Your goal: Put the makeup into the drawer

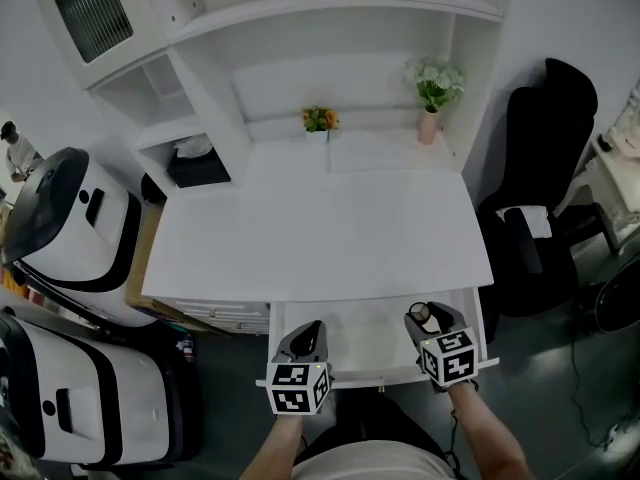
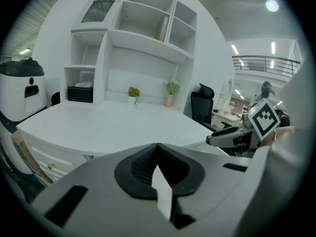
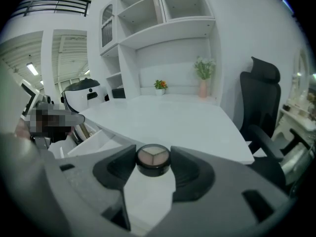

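Right gripper (image 1: 427, 318): clenched on round black compact of three-toned powder (image 3: 153, 158).
Open white drawer (image 1: 360, 340): beneath this gripper, its free floor extending leftward.
Left gripper (image 1: 308, 334): jaws together, empty, over the drawer's left part.
Coming move, judged: straight descent; right hand nearer.

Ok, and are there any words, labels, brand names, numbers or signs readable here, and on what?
No readable text in any view.
The marker cube on the left hand-held gripper and the marker cube on the right hand-held gripper: black-and-white square patterns only, no letters or digits.
The makeup compact: no print visible.
The black box on the side shelf: no print legible.
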The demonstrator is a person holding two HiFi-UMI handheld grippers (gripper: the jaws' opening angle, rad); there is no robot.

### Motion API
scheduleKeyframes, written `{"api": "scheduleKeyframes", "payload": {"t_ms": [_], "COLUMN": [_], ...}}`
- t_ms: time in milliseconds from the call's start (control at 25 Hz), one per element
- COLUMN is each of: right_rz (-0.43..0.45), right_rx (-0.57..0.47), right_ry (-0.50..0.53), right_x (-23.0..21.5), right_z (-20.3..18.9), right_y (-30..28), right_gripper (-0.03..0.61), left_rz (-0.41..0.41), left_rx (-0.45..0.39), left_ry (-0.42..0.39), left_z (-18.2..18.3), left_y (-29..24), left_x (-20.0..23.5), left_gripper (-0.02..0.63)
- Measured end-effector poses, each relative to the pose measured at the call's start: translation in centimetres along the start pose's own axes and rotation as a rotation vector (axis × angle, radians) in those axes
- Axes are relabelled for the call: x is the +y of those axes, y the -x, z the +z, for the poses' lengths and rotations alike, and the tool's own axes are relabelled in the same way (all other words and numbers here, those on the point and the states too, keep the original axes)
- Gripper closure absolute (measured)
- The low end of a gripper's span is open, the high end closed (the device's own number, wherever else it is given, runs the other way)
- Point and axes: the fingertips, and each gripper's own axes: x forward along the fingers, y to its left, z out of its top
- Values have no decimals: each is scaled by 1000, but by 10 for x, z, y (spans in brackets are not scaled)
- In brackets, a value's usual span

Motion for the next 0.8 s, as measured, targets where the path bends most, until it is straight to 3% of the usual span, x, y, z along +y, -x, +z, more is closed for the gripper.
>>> {"api": "scheduleKeyframes", "payload": {"t_ms": [800], "right_rz": [-50], "right_rx": [-6], "right_ry": [-60], "right_x": [24], "right_z": [-40], "right_y": [47], "right_gripper": [357], "left_rz": [-134], "left_rx": [26], "left_ry": [-77], "left_z": [-14], "left_y": [9], "left_x": [-34], "left_gripper": [614]}}
